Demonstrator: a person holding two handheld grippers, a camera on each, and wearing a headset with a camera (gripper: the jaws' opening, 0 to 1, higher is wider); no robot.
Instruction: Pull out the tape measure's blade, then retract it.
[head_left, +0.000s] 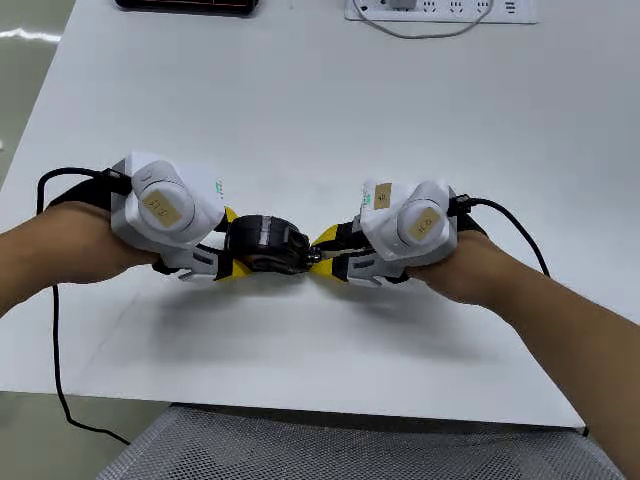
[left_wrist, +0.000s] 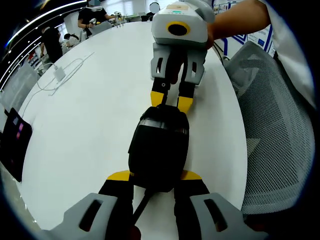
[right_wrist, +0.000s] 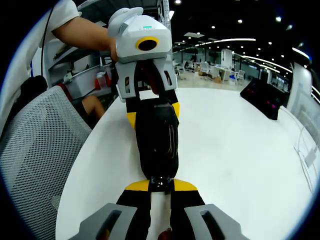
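Observation:
A black tape measure (head_left: 265, 243) lies just above the white table (head_left: 320, 110), between my two grippers. My left gripper (head_left: 234, 242) is shut on its body, the yellow tips pressed against both sides (left_wrist: 156, 176). My right gripper (head_left: 323, 255) faces it from the other side and is shut on the blade's end hook (right_wrist: 160, 182) at the mouth of the case. Little or no blade shows outside the case. In the left gripper view the tape measure (left_wrist: 159, 147) runs away toward the right gripper (left_wrist: 171, 101). In the right gripper view the tape measure (right_wrist: 157, 137) leads up to the left gripper (right_wrist: 152, 114).
A white power strip (head_left: 440, 8) with a looping cable lies at the table's far edge, and a dark device (head_left: 185, 5) at the far left. A grey mesh chair (head_left: 300, 450) stands below the near edge. Black cables (head_left: 55, 300) trail from both grippers.

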